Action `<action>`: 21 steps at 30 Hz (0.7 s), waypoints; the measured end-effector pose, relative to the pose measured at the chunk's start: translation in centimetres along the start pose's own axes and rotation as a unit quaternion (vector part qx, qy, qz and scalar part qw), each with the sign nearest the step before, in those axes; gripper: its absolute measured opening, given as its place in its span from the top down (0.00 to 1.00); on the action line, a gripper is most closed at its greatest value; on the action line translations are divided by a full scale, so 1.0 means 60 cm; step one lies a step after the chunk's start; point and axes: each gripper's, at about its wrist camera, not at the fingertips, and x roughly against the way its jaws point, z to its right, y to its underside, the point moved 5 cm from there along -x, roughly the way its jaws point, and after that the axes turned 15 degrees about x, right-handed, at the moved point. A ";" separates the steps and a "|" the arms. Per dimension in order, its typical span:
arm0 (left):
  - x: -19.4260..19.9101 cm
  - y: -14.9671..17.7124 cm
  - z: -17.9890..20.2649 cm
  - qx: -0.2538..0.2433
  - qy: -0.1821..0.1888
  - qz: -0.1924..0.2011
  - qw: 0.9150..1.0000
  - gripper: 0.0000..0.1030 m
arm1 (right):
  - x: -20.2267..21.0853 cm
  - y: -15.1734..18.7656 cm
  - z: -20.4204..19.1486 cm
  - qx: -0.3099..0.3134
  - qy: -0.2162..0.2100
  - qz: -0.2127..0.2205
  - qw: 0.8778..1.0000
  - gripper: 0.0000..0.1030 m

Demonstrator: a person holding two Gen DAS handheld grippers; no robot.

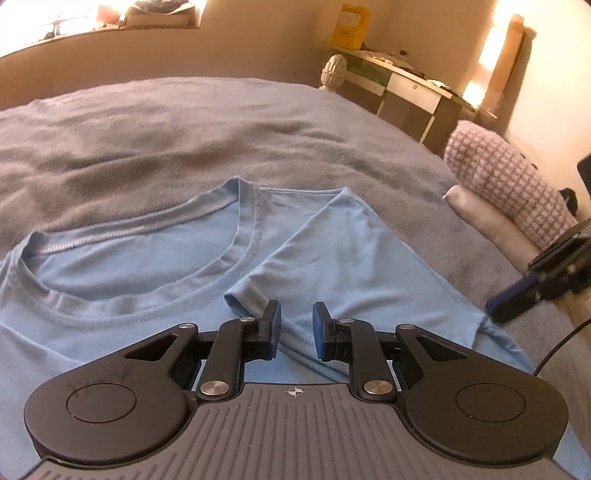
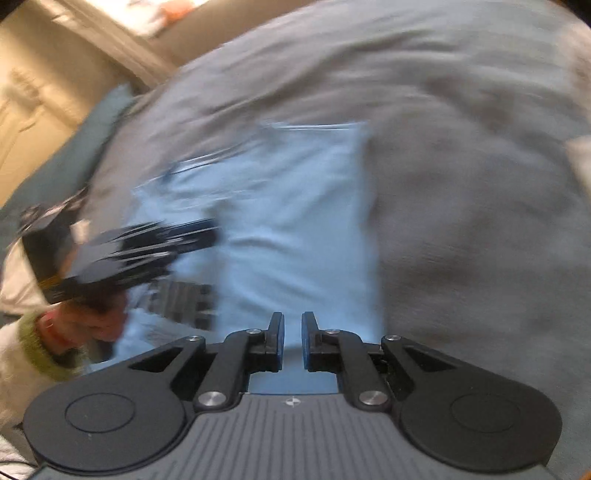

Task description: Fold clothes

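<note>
A light blue T-shirt (image 1: 110, 295) lies flat on the grey blanket (image 1: 184, 129), collar towards the far side. Its right sleeve (image 1: 332, 251) is folded inward over the chest. My left gripper (image 1: 294, 332) hovers just above the sleeve's folded edge; its jaws stand a narrow gap apart with nothing between them. At the right edge of the left wrist view, my right gripper (image 1: 517, 306) shows blurred. In the blurred right wrist view, my right gripper (image 2: 293, 341) is above the shirt (image 2: 295, 221), jaws nearly together and empty. The left gripper (image 2: 207, 232) and the hand (image 2: 85, 325) holding it appear at the left.
A checked pillow (image 1: 506, 177) and a pale one (image 1: 487, 221) lie at the bed's right side. Beyond stand a desk (image 1: 413, 85), a yellow box (image 1: 349, 26) and a carved bedpost (image 1: 334, 70). A black cable (image 1: 554, 347) trails by the shirt's right edge.
</note>
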 end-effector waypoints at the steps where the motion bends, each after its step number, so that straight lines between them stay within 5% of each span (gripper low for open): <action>1: -0.004 0.000 -0.001 0.002 -0.003 -0.001 1.000 0.82 | -0.019 -0.004 -0.015 0.012 -0.007 -0.009 1.000 0.90; 8: -0.009 -0.004 -0.022 0.037 0.003 -0.011 0.999 0.82 | -0.064 0.071 -0.051 0.013 -0.034 -0.118 0.992 0.89; 15: 0.031 -0.024 -0.029 0.068 -0.004 0.006 0.998 0.77 | -0.028 -0.006 -0.069 0.006 -0.011 -0.037 0.999 0.89; 21: 0.142 -0.075 -0.021 0.032 -0.025 0.018 0.999 0.75 | -0.078 0.038 -0.102 0.005 -0.029 -0.089 0.996 0.88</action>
